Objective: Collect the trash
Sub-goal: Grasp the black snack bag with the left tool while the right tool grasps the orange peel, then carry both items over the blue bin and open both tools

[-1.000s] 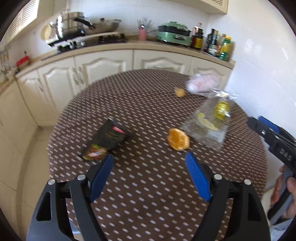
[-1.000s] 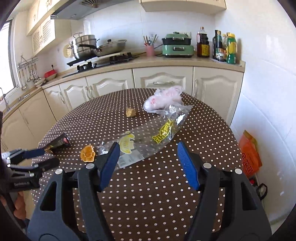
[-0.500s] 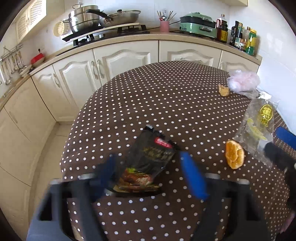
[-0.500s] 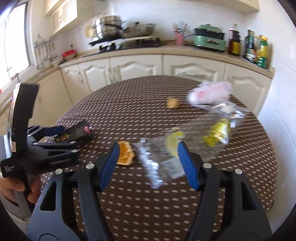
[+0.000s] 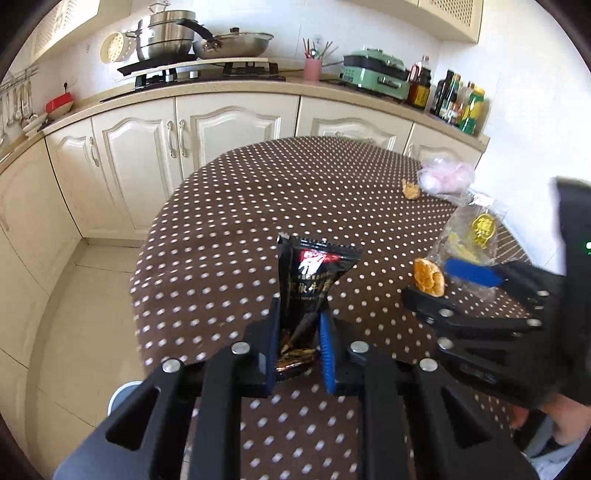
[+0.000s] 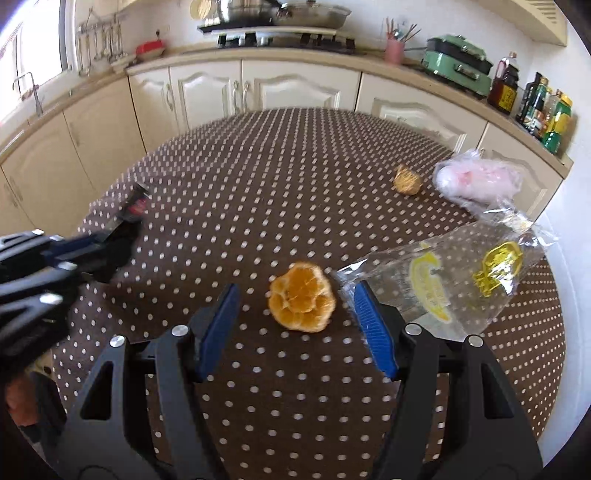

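My left hand-held gripper [image 5: 300,325] pinches the black wrapper [image 5: 310,284]; my right hand-held gripper [image 6: 295,299], spread, should straddle the orange peel [image 6: 301,296] squarely — then squeeze.

We record a round table [image 5: 258,206] under brown polka-dot cloth, fronted by cream cabinets [image 5: 229,125] beneath a counter. On the counter we list a gas hob [image 5: 207,70] bearing stacked steel pots [image 5: 166,35] and a wok [image 5: 236,40], a pink utensil cup [image 5: 312,69], a green electric cooker [image 5: 376,75], and a cluster of bottles [image 5: 458,101]. At far left we note a red bowl [image 6: 149,48] and hanging utensils [image 6: 98,40].
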